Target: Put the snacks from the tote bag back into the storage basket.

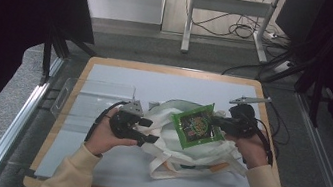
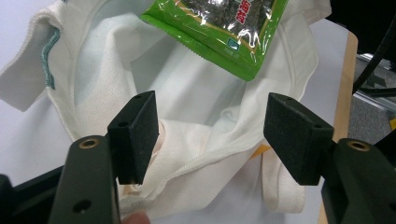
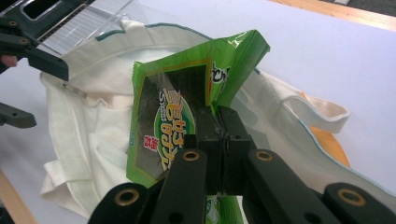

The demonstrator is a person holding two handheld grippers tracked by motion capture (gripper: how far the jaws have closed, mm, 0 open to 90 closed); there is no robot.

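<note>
A white cloth bag point(image 1: 169, 150) lies crumpled in the middle of the table, its mouth facing the left gripper point(image 2: 187, 93) point(image 3: 93, 126). My right gripper point(image 1: 219, 123) point(image 3: 217, 117) is shut on one edge of a green snack packet point(image 1: 194, 127) point(image 3: 161, 116) and holds it tilted above the bag's mouth; the packet point(image 2: 224, 28) hangs over the opening. My left gripper point(image 1: 150, 130) point(image 2: 215, 135) stands open at the bag's left side. The bag's rim runs between its jaws, and one pad point(image 2: 137, 133) touches the fabric.
A clear plastic tray point(image 1: 93, 94) point(image 3: 93, 23) sits on the grey-blue mat point(image 1: 107, 165) left of the bag. Something orange point(image 1: 217, 166) point(image 3: 327, 140) peeks from under the bag. The wooden table edge point(image 2: 348, 84) is close on the right. Desk legs and cables lie beyond the table.
</note>
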